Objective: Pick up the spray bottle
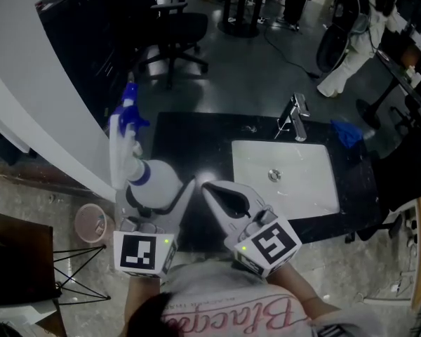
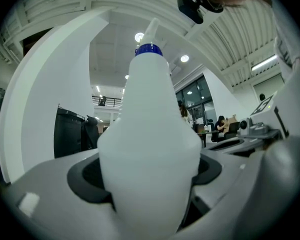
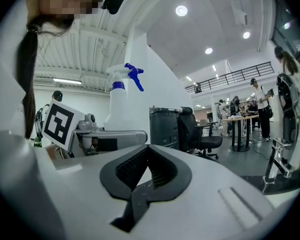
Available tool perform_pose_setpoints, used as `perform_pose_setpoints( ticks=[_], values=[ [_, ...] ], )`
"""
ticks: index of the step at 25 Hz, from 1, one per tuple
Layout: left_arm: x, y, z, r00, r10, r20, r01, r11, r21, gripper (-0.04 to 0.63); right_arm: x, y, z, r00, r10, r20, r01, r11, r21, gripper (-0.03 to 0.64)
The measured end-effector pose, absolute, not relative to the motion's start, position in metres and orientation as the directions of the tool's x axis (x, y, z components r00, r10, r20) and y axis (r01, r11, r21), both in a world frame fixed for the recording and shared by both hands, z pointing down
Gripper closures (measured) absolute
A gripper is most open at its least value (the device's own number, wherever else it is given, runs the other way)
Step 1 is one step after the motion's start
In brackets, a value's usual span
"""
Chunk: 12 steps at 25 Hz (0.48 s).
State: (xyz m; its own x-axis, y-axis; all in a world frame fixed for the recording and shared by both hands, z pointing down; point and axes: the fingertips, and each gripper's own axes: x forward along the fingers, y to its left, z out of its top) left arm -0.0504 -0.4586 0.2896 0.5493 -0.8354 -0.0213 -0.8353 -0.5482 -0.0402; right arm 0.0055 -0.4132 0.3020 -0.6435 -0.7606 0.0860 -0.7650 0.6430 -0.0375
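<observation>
Black bench [image 1: 189, 135] lies below, and the spray bottle [image 1: 154, 177] looks already lifted, upright in the left gripper's [image 1: 156, 201] grasping fingers, while the right gripper's [image 1: 209, 188] fingers are clenched empty.

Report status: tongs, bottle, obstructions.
Left tongs shut on spray bottle. Right tongs shut, empty. Bottle upright, off the black counter. Sink to the right, nothing blocking.

The black table [image 1: 189, 146] has a white sink [image 1: 309, 188] and a tap [image 1: 295, 116]. A blue cloth [image 1: 346, 133] lies by the tap.
</observation>
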Motion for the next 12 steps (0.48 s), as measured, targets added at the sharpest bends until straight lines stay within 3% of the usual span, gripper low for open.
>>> perform_pose_setpoints(
  ticks=[12],
  values=[
    [-0.0476,-0.4485,0.2832,0.539,-0.841,-0.032,-0.842,-0.538,-0.049,0.169,0.0101,-0.4046,0.3008,-0.637,-0.765,0.097,-0.769,0.639,-0.008,0.617]
  ],
)
